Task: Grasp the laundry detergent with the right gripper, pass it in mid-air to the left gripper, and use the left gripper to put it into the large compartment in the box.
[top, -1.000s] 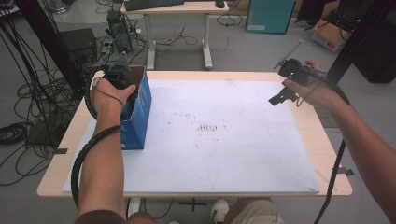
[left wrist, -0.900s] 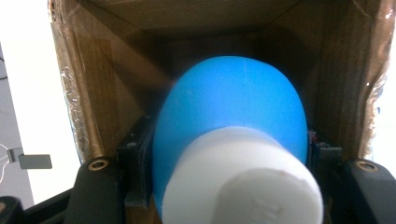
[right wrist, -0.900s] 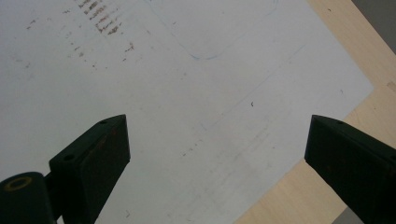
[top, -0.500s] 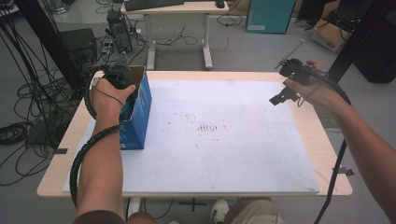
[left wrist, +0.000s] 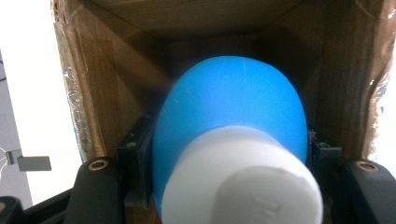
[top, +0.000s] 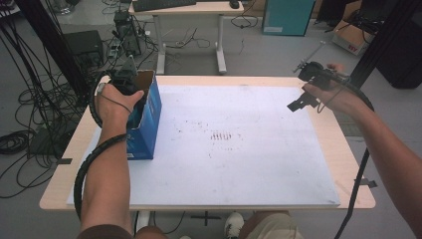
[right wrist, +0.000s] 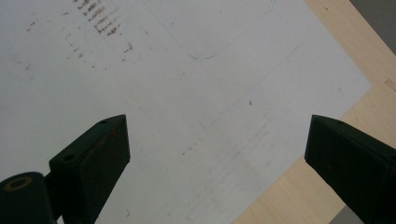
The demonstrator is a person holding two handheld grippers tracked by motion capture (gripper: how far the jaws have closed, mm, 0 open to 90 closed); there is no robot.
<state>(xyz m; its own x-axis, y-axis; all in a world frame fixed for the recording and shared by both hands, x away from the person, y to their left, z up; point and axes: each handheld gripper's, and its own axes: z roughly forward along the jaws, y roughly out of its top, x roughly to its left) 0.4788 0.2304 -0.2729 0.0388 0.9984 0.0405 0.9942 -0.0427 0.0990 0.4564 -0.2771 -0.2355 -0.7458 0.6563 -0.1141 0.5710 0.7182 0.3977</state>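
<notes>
Left gripper point(top: 130, 82) was down inside the box point(top: 149, 119), fingers clamped on a blue bottle point(left wrist: 229, 121), likely lifting or placing it. Right gripper point(top: 304, 97) hung well right of the box, fingers apart, idle.

High view: above counter point(top: 318, 149), facing forward and down. Left gripper view: close inside blue box point(top: 148, 119). Right gripper view: slanting down at white mat point(right wrist: 187, 93), shared with high view.

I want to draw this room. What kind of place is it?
Probably a lab or workshop. A table with a white sheet on top stands on a grey floor, cables lie tangled beside it, and a desk with a keyboard stands behind.
</notes>
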